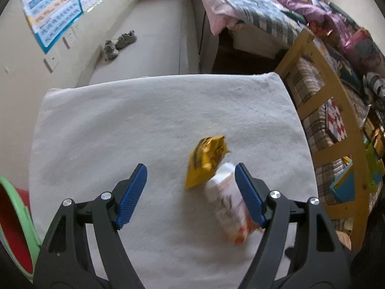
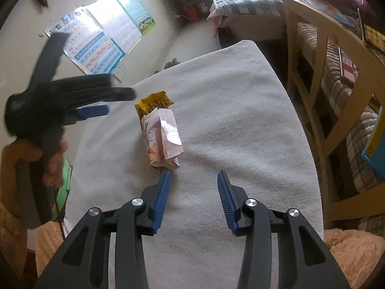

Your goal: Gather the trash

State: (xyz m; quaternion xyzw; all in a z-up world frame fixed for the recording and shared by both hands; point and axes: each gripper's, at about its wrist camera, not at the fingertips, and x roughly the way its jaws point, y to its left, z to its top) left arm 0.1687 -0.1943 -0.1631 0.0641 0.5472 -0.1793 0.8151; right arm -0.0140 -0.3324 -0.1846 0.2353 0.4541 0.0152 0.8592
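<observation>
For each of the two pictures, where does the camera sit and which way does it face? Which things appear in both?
Left wrist view: sits on the left gripper, facing down onto the white cloth; its blue fingers stand apart, empty.
Right wrist view: sits on the right gripper, facing down along the cloth; its own fingers, open and empty, plus the left gripper and a hand at left.
Shared: yellow wrapper, white wrapper, wooden shelf, wall posters.
</observation>
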